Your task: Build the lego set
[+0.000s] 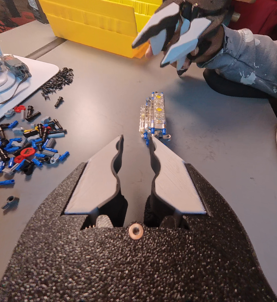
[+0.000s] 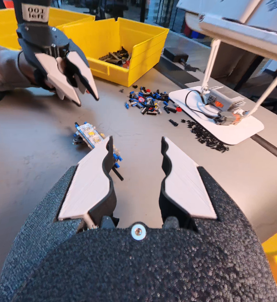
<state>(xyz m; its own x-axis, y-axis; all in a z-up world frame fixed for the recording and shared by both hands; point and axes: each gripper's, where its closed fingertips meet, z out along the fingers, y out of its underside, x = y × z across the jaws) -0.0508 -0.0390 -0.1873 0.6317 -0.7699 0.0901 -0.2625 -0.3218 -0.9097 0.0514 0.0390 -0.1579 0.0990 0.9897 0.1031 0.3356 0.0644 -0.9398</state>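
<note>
Left tool [image 1: 136,138] part-open, empty, tip apparently touching clear-and-blue brick assembly [image 1: 154,116] on grey counter [image 1: 101,101]; right tool [image 2: 137,138] wide open, empty.

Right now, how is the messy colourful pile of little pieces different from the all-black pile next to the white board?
The colourful pile mixes blue, black, grey and red pieces; the black pile is one colour only. The colourful pile's pieces are bigger and easy to tell apart; the black pile's are tiny and crowded together. The black pile hugs the edge of the white board; the colourful pile sits closer to the yellow bin. Both lie loose on the grey table, untouched by either gripper.
</note>
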